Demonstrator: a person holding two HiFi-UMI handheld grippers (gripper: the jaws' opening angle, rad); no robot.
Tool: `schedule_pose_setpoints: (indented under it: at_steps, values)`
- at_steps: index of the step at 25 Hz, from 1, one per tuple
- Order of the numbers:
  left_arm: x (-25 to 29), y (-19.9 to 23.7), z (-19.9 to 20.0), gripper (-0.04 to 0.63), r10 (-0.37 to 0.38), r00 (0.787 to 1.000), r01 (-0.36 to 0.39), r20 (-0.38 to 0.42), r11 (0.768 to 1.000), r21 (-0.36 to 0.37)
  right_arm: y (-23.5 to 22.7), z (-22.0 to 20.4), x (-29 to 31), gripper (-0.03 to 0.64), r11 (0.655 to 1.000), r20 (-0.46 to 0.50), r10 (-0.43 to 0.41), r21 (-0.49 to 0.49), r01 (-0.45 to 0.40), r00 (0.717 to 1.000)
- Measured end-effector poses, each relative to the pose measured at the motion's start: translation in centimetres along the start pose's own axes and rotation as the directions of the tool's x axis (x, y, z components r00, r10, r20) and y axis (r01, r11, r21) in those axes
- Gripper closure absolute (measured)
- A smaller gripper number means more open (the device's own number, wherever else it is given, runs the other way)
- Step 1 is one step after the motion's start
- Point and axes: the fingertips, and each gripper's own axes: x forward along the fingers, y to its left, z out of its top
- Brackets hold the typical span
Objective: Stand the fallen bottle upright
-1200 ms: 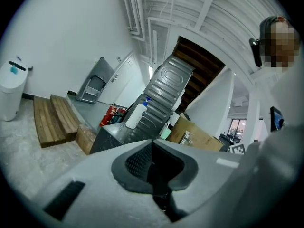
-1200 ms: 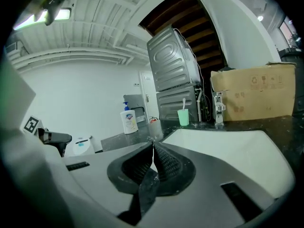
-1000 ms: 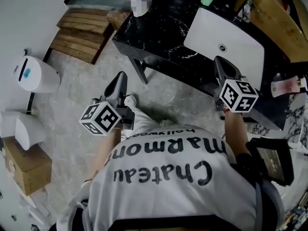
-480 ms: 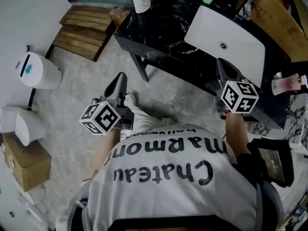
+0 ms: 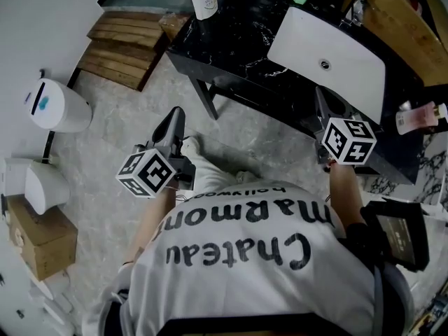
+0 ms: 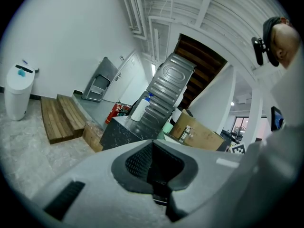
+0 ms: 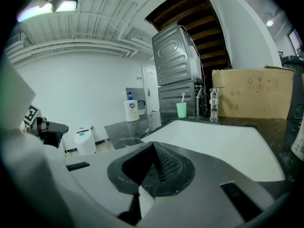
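Pink bottle (image 5: 418,118) lies on side at desk (image 5: 234,44) end. Looks light, hard, smooth, maybe slippery. Grab round middle. Left gripper (image 5: 176,113), right gripper (image 5: 324,94) closed, empty.

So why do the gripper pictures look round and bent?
Left gripper view: fisheye lens, black corners, the ribbed metal cabinet leans. Right gripper view: same bending, a ceiling lamp glares top left. Head view: even light, the white sink nearly washed out.
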Motion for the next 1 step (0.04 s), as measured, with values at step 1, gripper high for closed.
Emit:
schedule_pose_setpoints:
  at_steps: [1]
  values:
    - [-0.03, 0.04, 0.06, 0.583, 0.001, 1.0, -0.001, 0.001, 1.0, 0.0, -0.04, 0.03, -0.03, 0.603, 1.0, 0.0, -0.001, 0.0, 0.001, 1.0]
